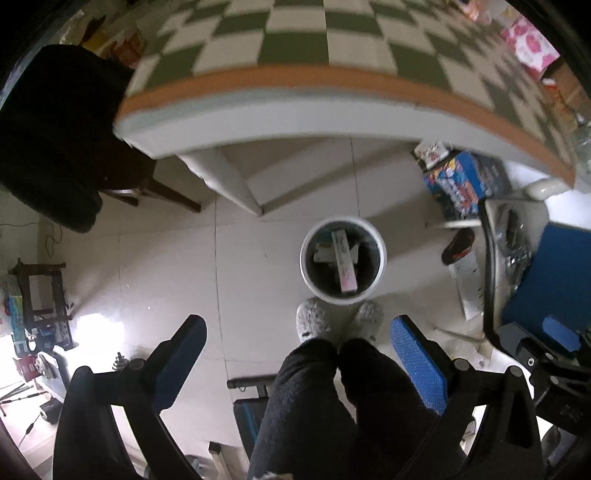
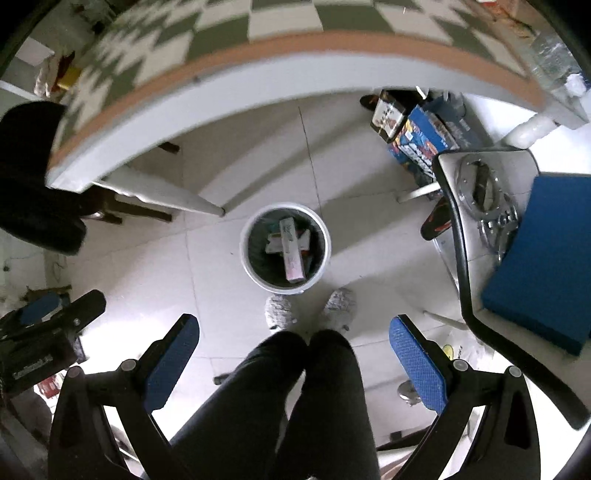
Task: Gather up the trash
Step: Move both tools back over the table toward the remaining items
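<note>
A white round trash bin [image 1: 380, 254] with a dark liner stands on the tiled floor below both grippers, also in the right wrist view [image 2: 248, 266]. Inside lie a long pink-and-white box [image 1: 345, 264] [image 2: 291, 254] and other cartons. My left gripper [image 1: 299, 332] is open and empty, high above the floor, pointing down at the bin. My right gripper [image 2: 295, 330] is open and empty too, also above the bin. The other gripper shows at the right edge of the left wrist view [image 1: 546, 350] and at the left edge of the right wrist view [image 2: 48, 325].
A table with a green-and-white checkered cloth [image 1: 295, 40] [image 2: 229, 33] stands beyond the bin. The person's dark-trousered legs and grey slippers [image 1: 312, 321] are just before the bin. A chair with a blue cushion [image 2: 543, 251] is on the right; boxes [image 2: 421, 136] lie under the table.
</note>
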`<state>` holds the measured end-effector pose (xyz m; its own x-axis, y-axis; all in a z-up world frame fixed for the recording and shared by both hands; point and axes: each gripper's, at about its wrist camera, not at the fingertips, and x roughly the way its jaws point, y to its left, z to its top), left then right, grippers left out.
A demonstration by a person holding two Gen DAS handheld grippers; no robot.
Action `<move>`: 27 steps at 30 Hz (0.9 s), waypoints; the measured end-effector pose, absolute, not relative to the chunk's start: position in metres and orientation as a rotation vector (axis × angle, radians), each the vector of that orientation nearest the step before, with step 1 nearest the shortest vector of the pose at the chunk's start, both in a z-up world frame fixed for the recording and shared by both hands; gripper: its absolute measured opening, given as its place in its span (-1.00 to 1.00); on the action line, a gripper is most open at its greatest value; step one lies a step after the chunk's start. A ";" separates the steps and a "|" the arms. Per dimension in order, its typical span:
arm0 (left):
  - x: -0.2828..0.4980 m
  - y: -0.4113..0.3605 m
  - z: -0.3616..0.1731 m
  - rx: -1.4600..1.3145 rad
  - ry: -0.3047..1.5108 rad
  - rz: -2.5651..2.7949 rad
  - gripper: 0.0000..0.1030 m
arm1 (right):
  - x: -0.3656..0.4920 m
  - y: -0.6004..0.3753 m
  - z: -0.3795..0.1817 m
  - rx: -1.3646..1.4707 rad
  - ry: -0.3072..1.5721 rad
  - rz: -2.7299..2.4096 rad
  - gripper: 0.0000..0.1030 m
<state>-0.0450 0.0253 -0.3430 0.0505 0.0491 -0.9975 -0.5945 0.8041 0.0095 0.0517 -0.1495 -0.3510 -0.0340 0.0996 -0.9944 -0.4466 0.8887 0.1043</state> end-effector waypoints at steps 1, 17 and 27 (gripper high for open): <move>-0.042 0.029 -0.334 -0.470 1.429 0.521 0.98 | 0.052 -0.148 -0.338 -0.259 1.540 0.452 1.00; 0.150 0.122 -0.224 -0.482 1.161 0.622 0.99 | 0.267 -0.087 -0.212 -0.090 1.355 0.447 1.00; 0.377 0.197 -0.231 -0.654 1.172 0.600 0.98 | 0.552 -0.042 -0.225 -0.101 1.344 0.386 1.00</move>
<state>0.3770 0.1974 -0.2314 0.2785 0.0873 -0.9565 -0.7248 0.6725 -0.1497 0.5520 -0.0422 -0.2254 0.1725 0.2141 -0.9615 -0.3290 0.9325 0.1486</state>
